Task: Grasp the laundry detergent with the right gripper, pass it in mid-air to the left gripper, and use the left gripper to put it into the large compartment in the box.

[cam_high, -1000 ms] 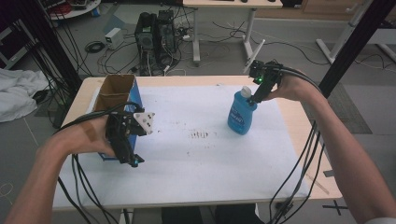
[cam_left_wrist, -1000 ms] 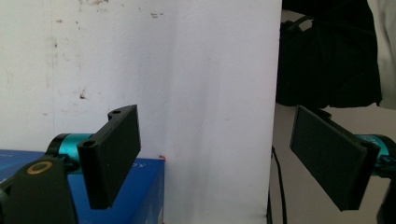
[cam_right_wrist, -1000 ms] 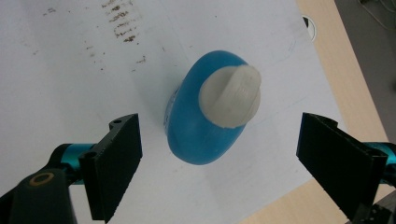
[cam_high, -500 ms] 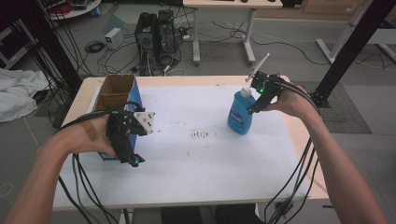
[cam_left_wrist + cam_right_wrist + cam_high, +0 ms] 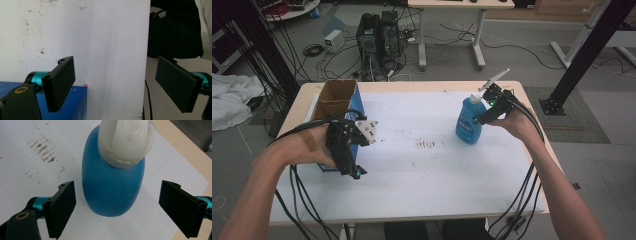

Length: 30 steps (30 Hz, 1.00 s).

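Note:
A blue bottle (image 5: 468, 124) with a white cap stands upright on the white table (image 5: 422, 170), toward the right. My right gripper (image 5: 478, 116) is just right of it, level with the bottle's upper part. In the right gripper view the bottle (image 5: 112, 187) stands between and just beyond the wide-apart jaws of this open gripper (image 5: 118, 200), untouched. My left gripper (image 5: 352, 167) hovers at the table's left, beside a blue box (image 5: 334, 100) with an open cardboard-brown inside. The left gripper (image 5: 115, 75) is open and holds nothing; the box's corner (image 5: 75, 105) lies below one jaw.
Brown smudges (image 5: 426, 145) mark the middle of the table. Cables trail from both grippers over the front edge. On the floor beyond the table are a computer tower (image 5: 379, 30), loose wires and another desk's legs. A white cloth (image 5: 227, 100) lies at far left.
My right gripper has come round from behind the bottle's top to its right side and dropped slightly, jaws facing the bottle. The left gripper has stayed put.

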{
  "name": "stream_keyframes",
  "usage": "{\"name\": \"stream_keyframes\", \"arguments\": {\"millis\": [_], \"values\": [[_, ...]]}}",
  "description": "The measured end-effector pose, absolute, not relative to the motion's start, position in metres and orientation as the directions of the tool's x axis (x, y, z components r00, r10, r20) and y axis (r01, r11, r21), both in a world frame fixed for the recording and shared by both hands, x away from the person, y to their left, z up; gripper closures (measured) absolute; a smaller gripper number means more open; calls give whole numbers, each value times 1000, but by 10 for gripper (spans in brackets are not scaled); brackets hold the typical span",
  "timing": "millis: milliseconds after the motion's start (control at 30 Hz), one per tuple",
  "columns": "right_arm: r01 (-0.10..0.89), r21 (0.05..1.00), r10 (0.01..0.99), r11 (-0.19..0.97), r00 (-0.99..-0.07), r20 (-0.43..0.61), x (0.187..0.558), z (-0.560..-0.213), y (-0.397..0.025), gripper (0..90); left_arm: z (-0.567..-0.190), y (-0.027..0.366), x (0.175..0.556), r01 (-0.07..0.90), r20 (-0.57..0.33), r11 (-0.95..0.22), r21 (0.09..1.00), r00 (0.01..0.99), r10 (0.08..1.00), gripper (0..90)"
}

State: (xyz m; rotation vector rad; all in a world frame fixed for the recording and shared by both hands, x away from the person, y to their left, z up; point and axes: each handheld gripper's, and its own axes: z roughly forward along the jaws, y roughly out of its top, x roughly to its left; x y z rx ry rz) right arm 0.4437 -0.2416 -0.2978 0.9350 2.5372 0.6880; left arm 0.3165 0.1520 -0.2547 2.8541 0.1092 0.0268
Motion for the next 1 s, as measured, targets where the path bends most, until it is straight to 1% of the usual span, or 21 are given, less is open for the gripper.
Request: {"name": "stream_keyframes", "arguments": {"millis": [33, 333, 467, 600, 633, 867, 933, 1000], "values": [[489, 567, 670, 663, -725, -158, 445, -300, -242, 134, -255, 152, 317, 71, 8, -956, 284, 997, 77, 164], [506, 605, 701, 615, -702, -126, 445, -314, -240, 134, -257, 153, 317, 81, -1, -956, 281, 996, 84, 164], [505, 639, 720, 580, -685, -113, 445, -321, -238, 134, -258, 154, 317, 79, -1, -956, 283, 997, 82, 164], [504, 649, 725, 570, -680, -108, 445, -328, -237, 134, -258, 156, 318, 70, 1, -958, 278, 997, 73, 164], [505, 650, 727, 567, -678, -108, 445, -330, -237, 134, -259, 156, 317, 80, -1, -957, 280, 997, 83, 164], [523, 657, 737, 543, -672, -75, 446, -340, -238, 135, -260, 157, 317, 82, -4, -957, 280, 996, 84, 164], [507, 660, 729, 555, -679, -91, 447, -341, -237, 136, -260, 157, 317, 81, -4, -956, 282, 997, 83, 164], [525, 659, 744, 538, -664, -77, 447, -341, -236, 137, -260, 157, 317, 82, -4, -956, 282, 996, 84, 164]]}}
